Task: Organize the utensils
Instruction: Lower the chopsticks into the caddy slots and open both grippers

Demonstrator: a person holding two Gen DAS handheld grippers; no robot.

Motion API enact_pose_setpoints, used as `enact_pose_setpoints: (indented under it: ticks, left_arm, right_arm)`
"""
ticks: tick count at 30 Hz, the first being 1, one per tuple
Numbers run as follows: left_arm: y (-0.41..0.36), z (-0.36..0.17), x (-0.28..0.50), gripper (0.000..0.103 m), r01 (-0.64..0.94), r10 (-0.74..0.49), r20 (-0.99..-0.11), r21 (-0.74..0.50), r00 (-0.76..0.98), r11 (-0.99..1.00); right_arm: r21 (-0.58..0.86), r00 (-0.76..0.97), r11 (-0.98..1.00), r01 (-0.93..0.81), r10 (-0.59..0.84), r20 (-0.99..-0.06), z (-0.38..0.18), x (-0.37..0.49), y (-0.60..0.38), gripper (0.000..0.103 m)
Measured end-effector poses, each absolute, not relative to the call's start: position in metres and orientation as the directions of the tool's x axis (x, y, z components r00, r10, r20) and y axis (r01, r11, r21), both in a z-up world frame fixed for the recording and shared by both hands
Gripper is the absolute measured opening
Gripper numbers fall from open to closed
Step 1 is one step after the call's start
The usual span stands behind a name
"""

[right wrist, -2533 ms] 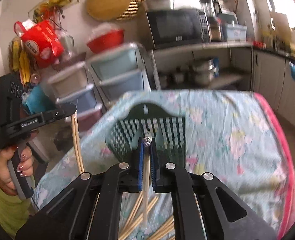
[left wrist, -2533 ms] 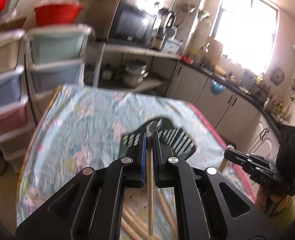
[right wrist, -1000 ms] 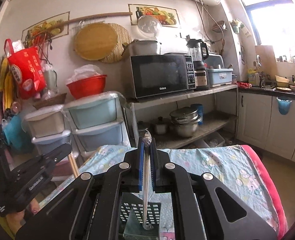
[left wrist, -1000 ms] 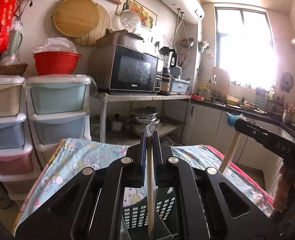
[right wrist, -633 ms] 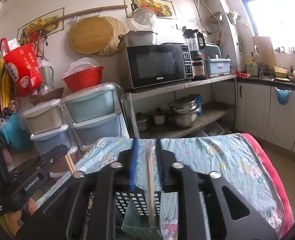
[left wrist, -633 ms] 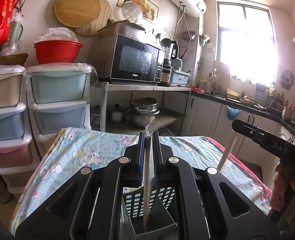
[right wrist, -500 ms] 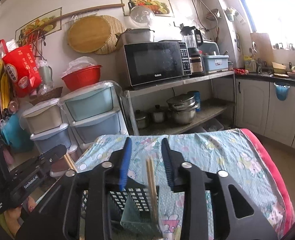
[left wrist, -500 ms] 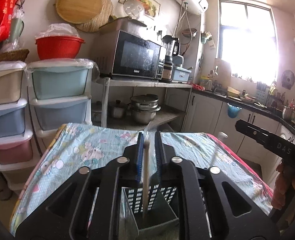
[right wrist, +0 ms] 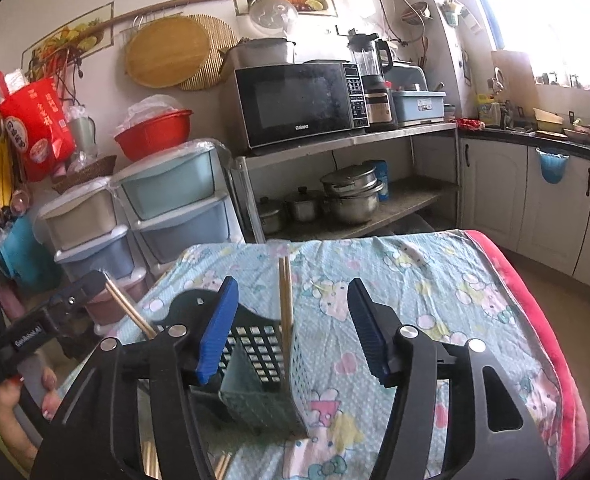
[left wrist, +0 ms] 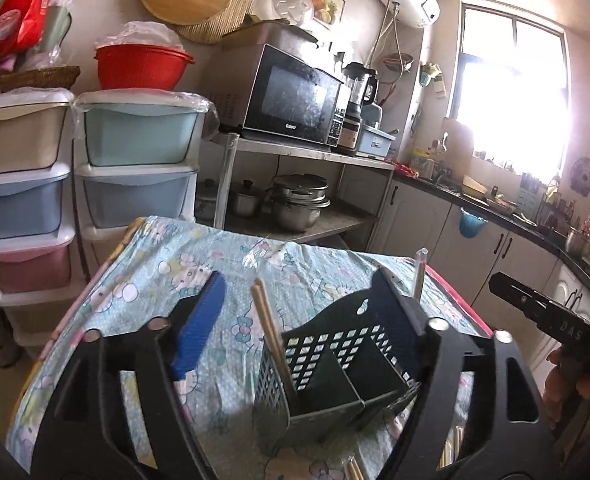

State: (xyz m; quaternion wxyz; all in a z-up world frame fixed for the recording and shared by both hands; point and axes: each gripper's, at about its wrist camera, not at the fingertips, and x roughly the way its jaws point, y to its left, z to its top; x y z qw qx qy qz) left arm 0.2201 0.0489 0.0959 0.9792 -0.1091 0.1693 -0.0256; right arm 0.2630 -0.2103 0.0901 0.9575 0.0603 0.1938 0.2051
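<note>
Chopsticks (left wrist: 269, 328) standing in the left compartment of the dark slotted caddy (left wrist: 335, 372), which is sitting near the tabletop's (left wrist: 155, 264) near edge; left wrist view. Left tool (left wrist: 307, 320) is gaping wide, gripping nothing, straddling the caddy. More loose chopsticks (left wrist: 355, 470) are lying at the near edge.

Right wrist view: right tool (right wrist: 293, 332) is also spreading wide and empty, a chopstick pair (right wrist: 285, 300) leaning upright in the caddy (right wrist: 255, 364) between its pads. Drop-off step looks finished; next move is probably dipping toward the loose sticks and closing on one.
</note>
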Motion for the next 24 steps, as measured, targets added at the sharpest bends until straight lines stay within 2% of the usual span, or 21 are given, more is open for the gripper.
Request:
enact_pose_setpoints:
  ticks: [3, 5, 24]
  left_arm:
    - [0.052, 0.095, 0.213, 0.091, 0.0, -0.081, -0.328, -0.239, 0.941, 0.971]
    - [0.054, 0.095, 0.208, 0.093, -0.003, -0.082, -0.329, -0.252, 0.941, 0.968]
    - [0.062, 0.067, 0.174, 0.093, -0.028, -0.097, -0.448, -0.265, 0.889, 0.964]
  right_arm:
    - [0.192, 0.836, 0.909, -0.371, 0.417, -0.357, 0.086, 0.257, -0.211, 0.057]
    - [0.192, 0.832, 0.908, -0.371, 0.417, -0.365, 0.084, 0.255, -0.212, 0.059]
    - [0.164, 0.783, 0.901, -0.403, 0.432, -0.447, 0.067, 0.215, -0.21, 0.064]
